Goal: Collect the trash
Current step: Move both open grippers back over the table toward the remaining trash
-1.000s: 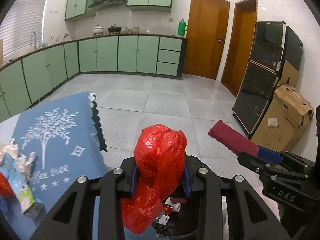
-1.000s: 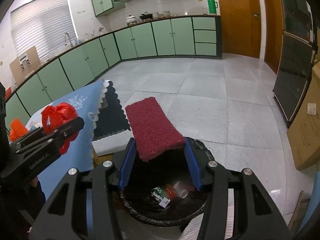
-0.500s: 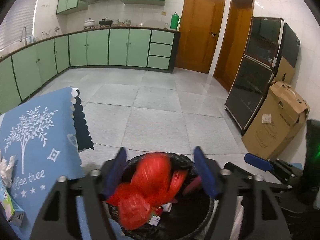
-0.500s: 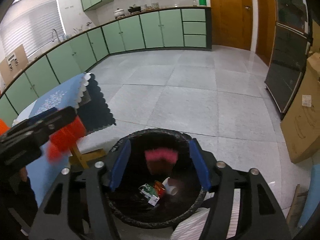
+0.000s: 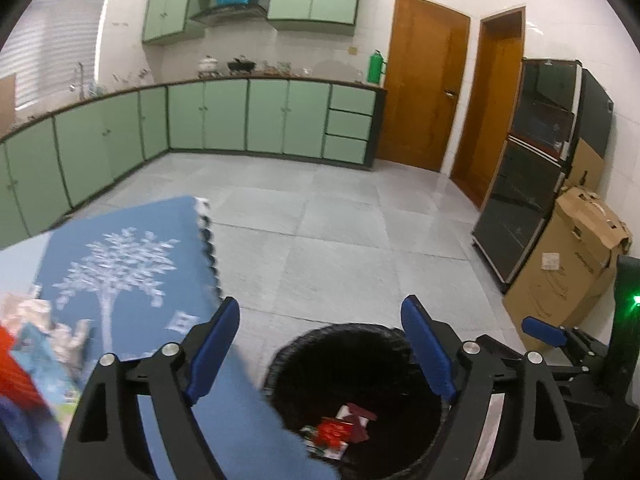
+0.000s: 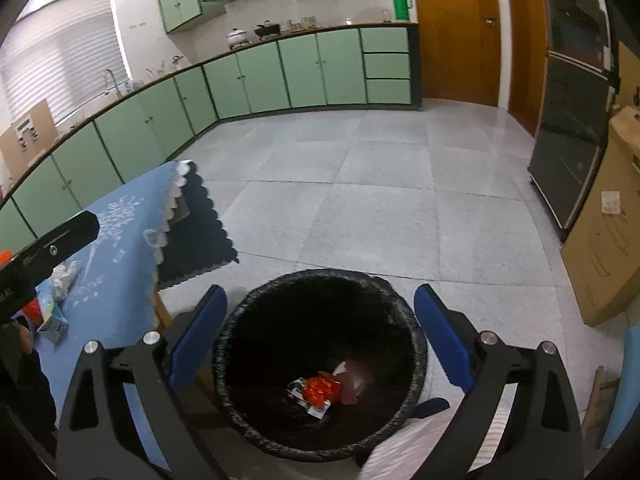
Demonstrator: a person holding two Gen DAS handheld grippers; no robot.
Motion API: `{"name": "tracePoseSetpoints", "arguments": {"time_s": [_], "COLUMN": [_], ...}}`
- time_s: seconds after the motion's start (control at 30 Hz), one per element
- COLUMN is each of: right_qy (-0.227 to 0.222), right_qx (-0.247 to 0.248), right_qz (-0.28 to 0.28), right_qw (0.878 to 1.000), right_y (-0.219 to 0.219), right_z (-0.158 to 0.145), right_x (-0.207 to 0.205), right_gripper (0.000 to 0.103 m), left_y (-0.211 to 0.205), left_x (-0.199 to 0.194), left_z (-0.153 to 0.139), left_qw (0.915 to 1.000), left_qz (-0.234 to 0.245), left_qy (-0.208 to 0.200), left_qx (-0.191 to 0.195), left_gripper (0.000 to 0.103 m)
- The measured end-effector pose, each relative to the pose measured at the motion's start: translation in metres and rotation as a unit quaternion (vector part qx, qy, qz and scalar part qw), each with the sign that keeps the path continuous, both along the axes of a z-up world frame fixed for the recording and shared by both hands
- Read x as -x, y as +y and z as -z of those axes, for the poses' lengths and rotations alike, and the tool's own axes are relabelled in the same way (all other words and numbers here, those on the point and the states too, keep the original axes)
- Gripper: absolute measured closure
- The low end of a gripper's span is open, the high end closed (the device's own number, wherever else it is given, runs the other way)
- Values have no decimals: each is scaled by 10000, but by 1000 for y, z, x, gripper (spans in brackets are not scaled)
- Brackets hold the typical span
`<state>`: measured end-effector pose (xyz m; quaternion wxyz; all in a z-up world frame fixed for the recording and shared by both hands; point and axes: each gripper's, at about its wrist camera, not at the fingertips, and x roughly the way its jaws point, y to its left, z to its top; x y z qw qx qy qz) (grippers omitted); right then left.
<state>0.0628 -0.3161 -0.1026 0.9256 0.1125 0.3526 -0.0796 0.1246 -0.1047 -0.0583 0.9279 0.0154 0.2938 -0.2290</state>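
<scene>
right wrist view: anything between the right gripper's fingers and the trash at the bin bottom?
Nothing: right gripper, jaws opening and empty, hangs over the bin; only dark liner down to the trash.

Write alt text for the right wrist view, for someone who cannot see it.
The right gripper, its blue jaws opening with nothing between them, hangs over a black bin with red wrappers at the bottom. A blue tablecloth lies left.

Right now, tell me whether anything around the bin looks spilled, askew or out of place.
Nothing spilled: the trash bin stands upright with wrappers at the bottom. Leftover litter sits on the blue tablecloth. Both claws, left and right, are opening and empty.
</scene>
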Motion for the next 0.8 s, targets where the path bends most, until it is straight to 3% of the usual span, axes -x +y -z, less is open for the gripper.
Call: {"name": "tracePoseSetpoints", "arguments": {"time_s": [0.33,0.8], "right_qy": [-175,-451], "right_qx": [8,-85], "right_qz": [-884,-1941], "right_qw": [9959,9799], "right_y": [79,188], "right_z": [-19,-31], "right_x": [-25,-51], "right_gripper": [11,11], "left_y": [93,221], "left_x": [28,64], "left_z": [-13,-3], "left_qw": [9946,9691], "left_qz": [-964,-2418], "left_qy": [-321,-291], "left_qx": [-188,-394], "left_gripper": [21,21]}}
